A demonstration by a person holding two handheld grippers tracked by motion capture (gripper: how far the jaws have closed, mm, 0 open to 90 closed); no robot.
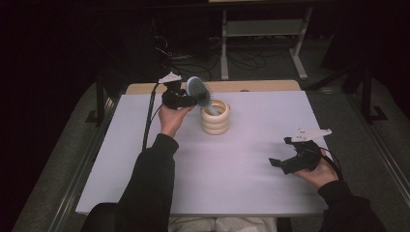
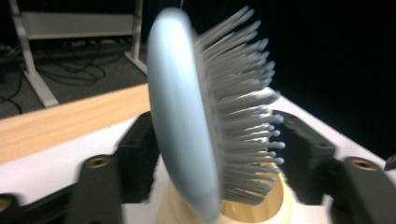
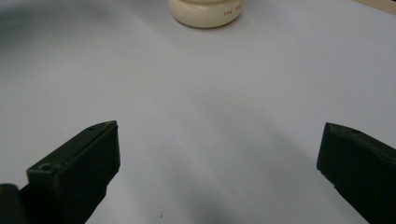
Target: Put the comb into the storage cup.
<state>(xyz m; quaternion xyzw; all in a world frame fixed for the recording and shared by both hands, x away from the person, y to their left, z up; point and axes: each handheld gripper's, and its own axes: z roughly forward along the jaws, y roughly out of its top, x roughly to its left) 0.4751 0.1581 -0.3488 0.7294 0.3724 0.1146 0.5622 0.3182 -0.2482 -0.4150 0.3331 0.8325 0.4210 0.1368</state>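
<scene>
One hairbrush [image 2: 187, 126] between left tool [image 2: 219, 154] jaws, handle in holder [image 1: 215, 117].

The holder [image 1: 215, 117] stands on your surface [image 1: 232, 159] at about 12 o'clock, near the far edge. The brush [image 1: 199, 91] leans in it, handle down inside, head up toward 10 o'clock. Your left tool [image 1: 189, 100] sits just at the holder's 9 o'clock, its jaws either side of the brush head. Your right tool [image 1: 276, 162] is well apart at 4 o'clock, over bare surface.

Small reddish print on cream ringed holder [image 3: 206, 11], starts "THE", rest too small to read.
</scene>
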